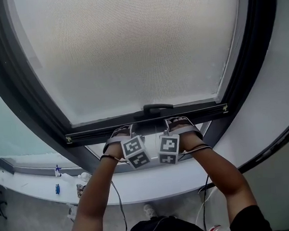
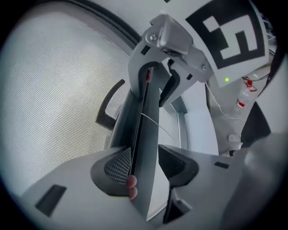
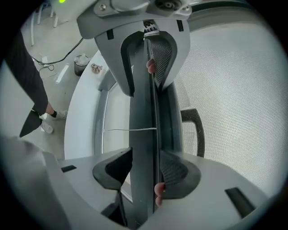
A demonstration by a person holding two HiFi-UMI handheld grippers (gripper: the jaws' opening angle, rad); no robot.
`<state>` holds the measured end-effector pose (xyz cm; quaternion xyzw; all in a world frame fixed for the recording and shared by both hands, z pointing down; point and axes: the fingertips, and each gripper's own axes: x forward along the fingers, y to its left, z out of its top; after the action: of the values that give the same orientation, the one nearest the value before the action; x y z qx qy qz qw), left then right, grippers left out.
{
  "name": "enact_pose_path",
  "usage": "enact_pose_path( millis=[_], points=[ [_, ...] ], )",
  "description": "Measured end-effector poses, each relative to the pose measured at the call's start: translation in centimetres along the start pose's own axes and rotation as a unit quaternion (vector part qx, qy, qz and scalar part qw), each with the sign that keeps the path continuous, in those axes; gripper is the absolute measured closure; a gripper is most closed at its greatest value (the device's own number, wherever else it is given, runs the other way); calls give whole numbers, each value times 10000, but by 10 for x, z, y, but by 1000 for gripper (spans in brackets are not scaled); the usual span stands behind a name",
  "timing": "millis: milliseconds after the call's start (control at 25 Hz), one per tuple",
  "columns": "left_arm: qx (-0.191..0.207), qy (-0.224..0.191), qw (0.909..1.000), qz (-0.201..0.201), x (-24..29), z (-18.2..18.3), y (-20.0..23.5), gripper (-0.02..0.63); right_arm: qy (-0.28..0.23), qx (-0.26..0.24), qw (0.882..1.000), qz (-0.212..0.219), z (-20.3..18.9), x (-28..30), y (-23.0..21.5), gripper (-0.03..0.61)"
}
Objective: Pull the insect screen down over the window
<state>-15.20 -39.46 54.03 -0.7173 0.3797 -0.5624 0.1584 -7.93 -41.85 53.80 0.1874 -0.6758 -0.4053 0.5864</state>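
The insect screen (image 1: 129, 44), a pale fine mesh, covers most of the window. Its dark bottom bar (image 1: 101, 132) runs across just above my hands, with a black handle (image 1: 158, 107) at its middle. My left gripper (image 1: 122, 132) and right gripper (image 1: 178, 123) hold this bar from below, either side of the handle. In the left gripper view the bar (image 2: 146, 134) runs up between the jaws of the left gripper (image 2: 144, 166), which are shut on it. The right gripper (image 3: 144, 173) is shut on the bar (image 3: 143, 112) likewise. The handle (image 3: 195, 130) shows beside it.
The dark window frame (image 1: 14, 92) surrounds the screen. Below lies a curved white sill (image 1: 36, 187) with small bottles (image 1: 57, 170). Cables (image 1: 120, 208) hang toward the floor. A spray bottle (image 2: 243, 96) and a person's dark trouser leg (image 3: 31, 76) stand nearby.
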Motion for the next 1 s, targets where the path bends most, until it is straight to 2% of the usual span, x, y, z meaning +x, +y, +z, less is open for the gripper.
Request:
enact_pose_path(
  millis=[400, 480, 1000],
  points=[
    [133, 216, 9996, 91, 8, -3, 1, 425, -4, 20, 10000, 39, 0, 7, 0, 394],
    [97, 171, 9998, -5, 9, -2, -4, 425, -10, 48, 9999, 94, 0, 7, 4, 394],
    [87, 115, 9997, 181, 11, -3, -3, 425, 39, 10, 9999, -106, -1, 11, 5, 394]
  ],
)
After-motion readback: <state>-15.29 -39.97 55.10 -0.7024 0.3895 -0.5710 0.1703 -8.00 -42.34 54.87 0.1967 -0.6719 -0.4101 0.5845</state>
